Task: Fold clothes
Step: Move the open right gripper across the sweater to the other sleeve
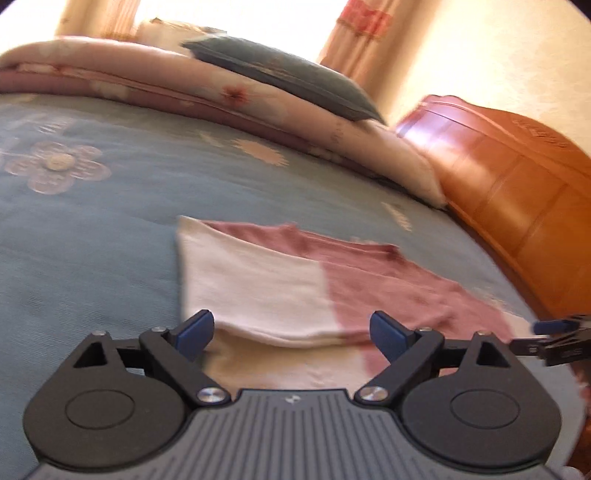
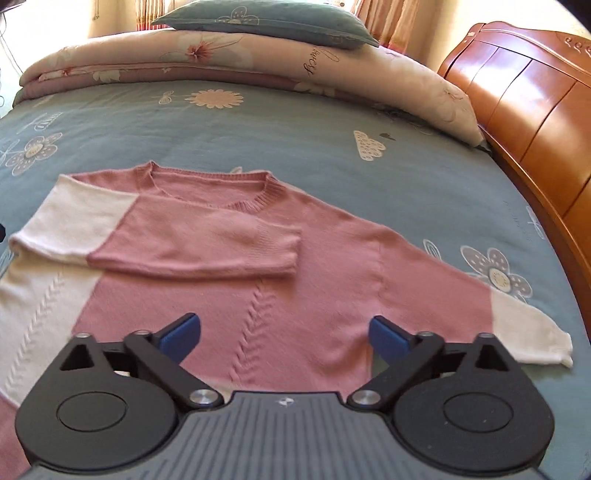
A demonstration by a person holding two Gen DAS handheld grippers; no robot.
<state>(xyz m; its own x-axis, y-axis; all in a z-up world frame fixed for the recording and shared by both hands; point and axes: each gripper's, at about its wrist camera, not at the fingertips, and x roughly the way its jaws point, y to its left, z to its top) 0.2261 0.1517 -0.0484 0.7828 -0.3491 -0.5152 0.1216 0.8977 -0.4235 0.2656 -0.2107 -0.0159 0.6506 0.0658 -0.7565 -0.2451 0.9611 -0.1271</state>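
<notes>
Hovering low over the hem of the sweater (image 2: 236,236), the right gripper (image 2: 284,334) is seen with its jaws spread wide and nothing between them; the left gripper (image 1: 291,332) is likewise spread wide and empty, poised just above the folded cream edge at the garment's left side. One pink-and-cream sweater is counted, laid flat and face up on the blue flowered bedspread (image 2: 295,125), neck pointing away. Of its two sleeves, the left sleeve (image 2: 192,243) is already laid across the chest, cuff near the middle, while the right sleeve (image 2: 480,295) is stretched out sideways, its cream cuff lying well apart from the body. The sleeve-folding step is judged to be half done. What is called for next, it is thought, is for the outstretched cuff to be pinched and carried inward over the chest to match the other. Farther off, one rolled floral quilt (image 2: 236,55) is seen, one blue pillow (image 2: 266,18) resting on it, and one wooden headboard (image 2: 528,96) at the right
</notes>
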